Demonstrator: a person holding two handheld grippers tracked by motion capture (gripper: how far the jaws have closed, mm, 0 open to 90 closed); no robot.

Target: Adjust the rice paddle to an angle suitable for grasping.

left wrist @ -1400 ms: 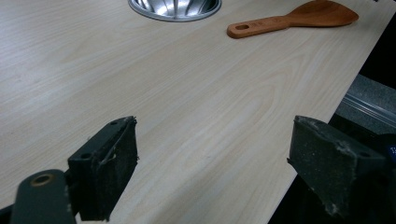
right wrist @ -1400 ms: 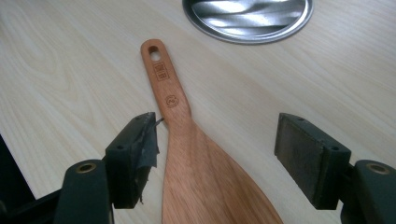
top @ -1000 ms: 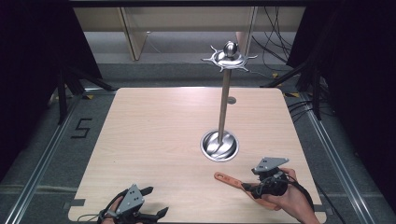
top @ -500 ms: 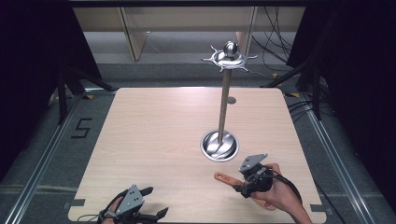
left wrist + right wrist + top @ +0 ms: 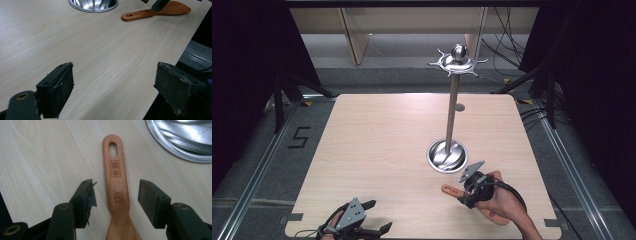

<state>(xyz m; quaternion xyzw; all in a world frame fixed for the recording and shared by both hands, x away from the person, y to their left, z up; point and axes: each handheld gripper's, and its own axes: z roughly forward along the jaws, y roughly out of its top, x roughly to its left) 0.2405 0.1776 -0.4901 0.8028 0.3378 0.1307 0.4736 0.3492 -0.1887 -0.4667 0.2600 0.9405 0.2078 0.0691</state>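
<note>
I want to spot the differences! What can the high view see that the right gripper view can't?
High view alone: the stand's tall pole with its spiky top, the floor and the left hand-held gripper. Right gripper view alone: the stamped marks on the spatula's handle. Both: the wooden spatula, the table, the stand's shiny base and the open right hand-held gripper.

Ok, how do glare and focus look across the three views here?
High view: even light, the metal stand glints, surroundings dark. Left gripper view: wooden spatula reasonably sharp, near jaws soft. Right gripper view: the spatula's handle stamps read clearly; bright glare on the stand's base.
</note>
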